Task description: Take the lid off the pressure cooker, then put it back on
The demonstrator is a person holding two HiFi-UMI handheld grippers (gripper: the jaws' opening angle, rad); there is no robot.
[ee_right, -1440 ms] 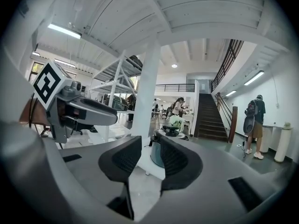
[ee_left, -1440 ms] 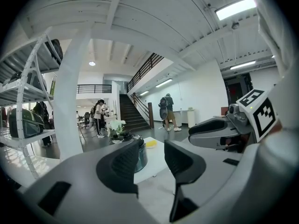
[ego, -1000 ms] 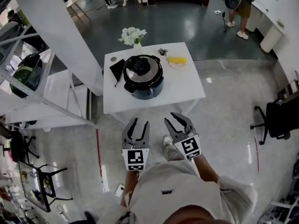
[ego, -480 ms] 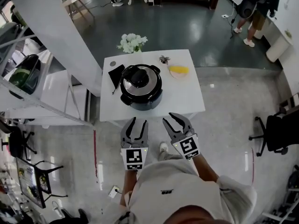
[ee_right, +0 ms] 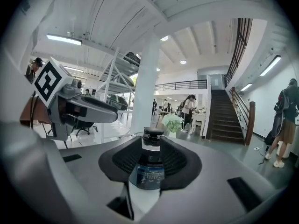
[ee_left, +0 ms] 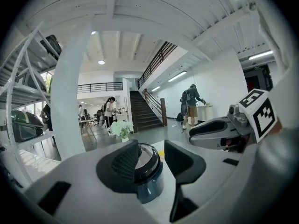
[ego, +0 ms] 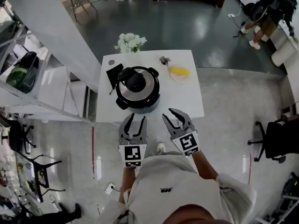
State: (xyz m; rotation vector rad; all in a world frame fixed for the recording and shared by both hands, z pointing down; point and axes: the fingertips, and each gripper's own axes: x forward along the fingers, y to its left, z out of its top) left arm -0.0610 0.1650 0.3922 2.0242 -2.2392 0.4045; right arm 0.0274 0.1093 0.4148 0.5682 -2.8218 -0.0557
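The pressure cooker (ego: 137,88) stands on the left half of a small white table (ego: 184,97), its steel lid on and a black knob (ego: 135,80) on top. Both grippers hover side by side just short of the table's near edge, apart from the cooker. My left gripper (ego: 134,118) is shut, its pads close together with nothing held; in the left gripper view (ee_left: 152,160) the cooker (ee_left: 148,169) shows through the narrow slit. My right gripper (ego: 176,114) stands the same way, empty, and the cooker (ee_right: 150,169) shows ahead of the right gripper (ee_right: 152,162).
On the table lie a black flat item (ego: 113,73), white flowers (ego: 130,42) at the far edge and a yellow object (ego: 178,71). A white shelf rack (ego: 32,73) stands left, an office chair (ego: 275,139) right. A person (ego: 264,8) stands far off.
Both grippers have moved forward together towards the table, and the cooker now lies closer in front of them. Their jaws look the same as before.
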